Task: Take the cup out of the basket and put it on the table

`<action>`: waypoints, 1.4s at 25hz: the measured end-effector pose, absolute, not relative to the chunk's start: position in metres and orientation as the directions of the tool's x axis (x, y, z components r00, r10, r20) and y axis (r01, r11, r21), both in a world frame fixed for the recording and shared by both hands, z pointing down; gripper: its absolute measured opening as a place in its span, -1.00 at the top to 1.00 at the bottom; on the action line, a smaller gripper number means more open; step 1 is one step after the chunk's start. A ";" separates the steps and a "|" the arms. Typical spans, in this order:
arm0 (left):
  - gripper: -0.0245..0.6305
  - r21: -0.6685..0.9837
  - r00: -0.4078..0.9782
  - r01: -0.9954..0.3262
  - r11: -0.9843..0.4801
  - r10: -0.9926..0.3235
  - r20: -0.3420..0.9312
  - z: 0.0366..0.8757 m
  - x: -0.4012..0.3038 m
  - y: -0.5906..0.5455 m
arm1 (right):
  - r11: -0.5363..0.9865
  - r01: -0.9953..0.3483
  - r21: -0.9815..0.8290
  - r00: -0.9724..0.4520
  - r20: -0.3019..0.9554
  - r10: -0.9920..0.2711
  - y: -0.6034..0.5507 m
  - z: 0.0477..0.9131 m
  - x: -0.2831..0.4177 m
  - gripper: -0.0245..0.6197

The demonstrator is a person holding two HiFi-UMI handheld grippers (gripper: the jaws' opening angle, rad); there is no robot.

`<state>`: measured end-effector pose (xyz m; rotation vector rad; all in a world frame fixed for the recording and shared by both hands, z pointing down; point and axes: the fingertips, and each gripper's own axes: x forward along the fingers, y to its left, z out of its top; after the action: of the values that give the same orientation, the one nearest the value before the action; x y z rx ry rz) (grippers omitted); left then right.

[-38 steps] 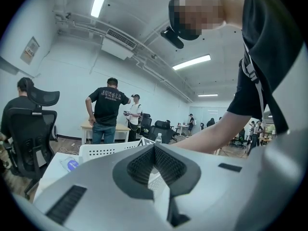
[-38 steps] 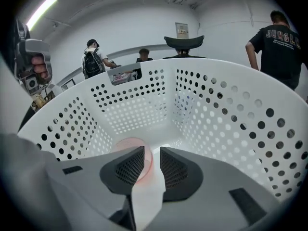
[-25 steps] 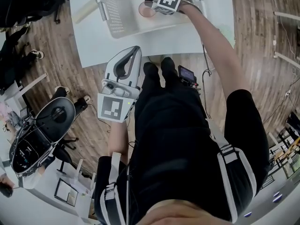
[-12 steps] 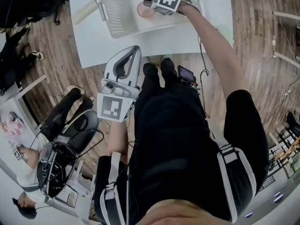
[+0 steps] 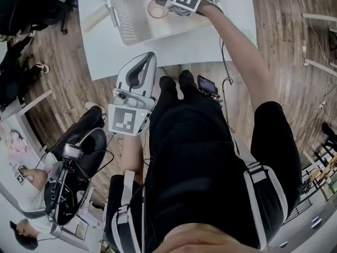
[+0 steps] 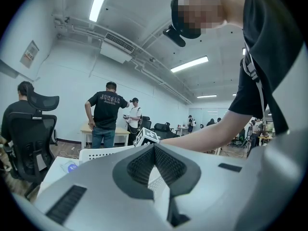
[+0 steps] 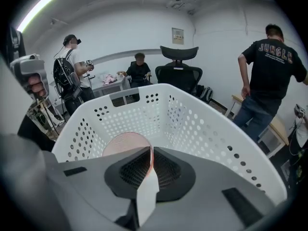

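The task looks partly done. The pink cup [image 5: 156, 8] is gripped but is inside the white basket [image 5: 117, 16]; whether it is clear of the basket floor cannot be told. Carrying it out and setting it on the tabletop [image 5: 174, 44] remain. The right gripper [image 7: 150, 160] has its jaws clamped on the cup's near rim. The right arm stretches forward over the tabletop, with the gripper angled down into the basket. The left gripper [image 5: 149, 58] hangs by the person's waist, short of the tabletop, roughly level, with its jaws together and empty.
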<state>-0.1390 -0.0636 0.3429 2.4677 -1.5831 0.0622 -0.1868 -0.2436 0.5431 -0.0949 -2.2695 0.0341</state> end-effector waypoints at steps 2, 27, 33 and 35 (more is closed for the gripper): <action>0.86 0.151 0.422 -0.903 -0.402 -0.895 0.145 0.340 -0.138 -0.063 | 0.998 0.036 -0.041 -0.635 0.771 0.055 -0.248 0.532 -0.183 0.81; 0.86 0.132 0.436 -0.897 -0.422 -0.894 0.102 0.328 -0.134 -0.041 | 1.000 -0.006 -0.015 -0.765 0.645 0.005 -0.179 0.394 -0.141 0.81; 0.86 0.109 0.437 -0.898 -0.427 -0.895 0.091 0.318 -0.120 -0.036 | 0.999 -0.038 -0.031 -0.784 0.621 -0.010 -0.156 0.374 -0.099 0.81; 0.86 0.101 0.442 -0.895 -0.434 -0.893 0.082 0.315 -0.114 -0.034 | 0.998 -0.056 -0.031 -0.790 0.612 -0.026 -0.149 0.370 -0.086 0.81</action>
<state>-0.1143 -0.0340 0.3149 2.5554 -1.5938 0.0243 -0.0860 -0.1490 0.3700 0.0567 -2.4824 0.0623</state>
